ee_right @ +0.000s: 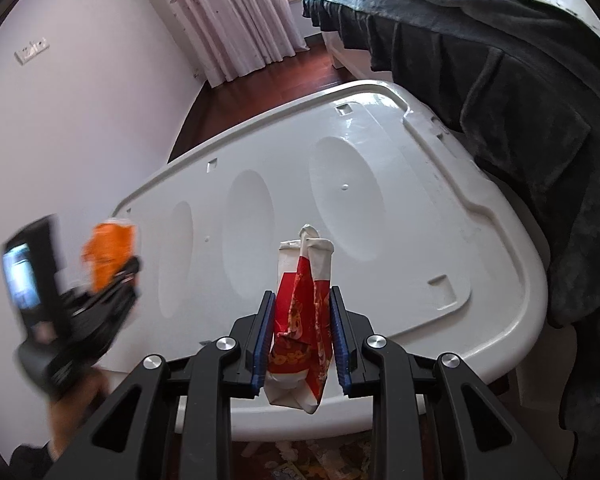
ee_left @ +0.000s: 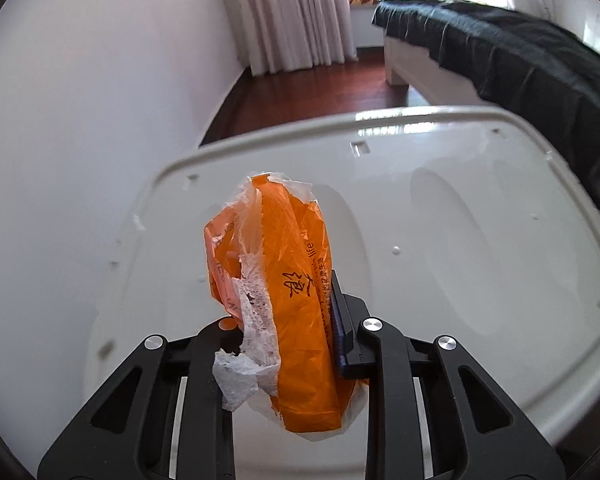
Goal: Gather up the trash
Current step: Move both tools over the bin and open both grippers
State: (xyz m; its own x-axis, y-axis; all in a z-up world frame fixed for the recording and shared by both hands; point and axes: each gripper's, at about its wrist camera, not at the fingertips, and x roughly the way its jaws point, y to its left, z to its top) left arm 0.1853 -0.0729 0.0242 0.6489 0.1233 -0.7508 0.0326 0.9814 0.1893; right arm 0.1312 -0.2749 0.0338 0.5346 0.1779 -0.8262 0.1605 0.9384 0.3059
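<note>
Two hand-held tools hang over a glossy white plastic tabletop [ee_left: 460,208] with shallow oval hollows and a raised rim.

In the left wrist view, the left tool [ee_left: 292,344] is closed tightly on a crumpled orange plastic bag [ee_left: 296,280] printed with dark lettering. A torn scrap of white tissue [ee_left: 248,344] clings to the bag's left side and covers the finger there; on the right, the blue pad [ee_left: 340,332] presses straight against the orange plastic. The bag stands up between the fingers, clear of the tabletop.

In the right wrist view, the right tool [ee_right: 302,344] is closed on a crushed red-and-white paper packet [ee_right: 306,312] with gold pattern. Both blue pads touch the packet's sides, and it stands upright between them, above the near edge of the tabletop. The left tool with its orange bag appears blurred at the left of this view, with part of a hand [ee_right: 74,412] beneath it.

Behind the tabletop lie a dark red wooden floor [ee_left: 300,92], a plain white wall [ee_left: 80,100], pale curtains [ee_left: 296,12] and a bed [ee_left: 428,68] draped in a dark blanket [ee_left: 520,56], which hangs just beside the tabletop's right edge.
</note>
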